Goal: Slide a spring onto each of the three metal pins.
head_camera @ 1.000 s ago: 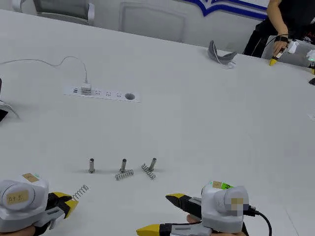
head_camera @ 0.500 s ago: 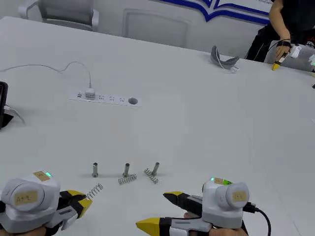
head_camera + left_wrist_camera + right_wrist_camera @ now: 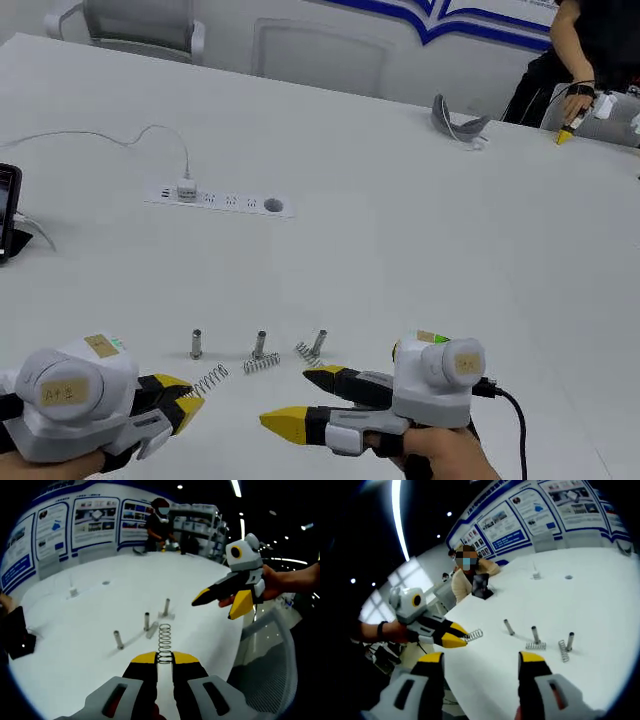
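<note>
Three short metal pins stand upright in a row on the white table: left pin [image 3: 196, 343], middle pin [image 3: 260, 344], right pin [image 3: 319, 342]. One loose spring [image 3: 262, 362] lies by the middle pin and another [image 3: 306, 353] by the right pin. My left gripper [image 3: 183, 393] is shut on the end of a third spring [image 3: 210, 380], which sticks out toward the pins [image 3: 147, 621]; that held spring [image 3: 164, 640] rises from the shut tips [image 3: 164, 656]. My right gripper [image 3: 295, 397] is open and empty just in front of the right pin, its jaws wide apart [image 3: 482, 657].
A white power strip [image 3: 215, 200] with a plugged cable lies mid-table. A dark phone [image 3: 5, 210] stands at the left edge. A grey curved object [image 3: 455, 118] lies far right, near a person [image 3: 590, 50] holding a gripper. Chairs stand behind the table.
The head camera has tilted. My right gripper has moved left and forward, nearer the right pin. My left gripper has carried the spring rightward toward the pins.
</note>
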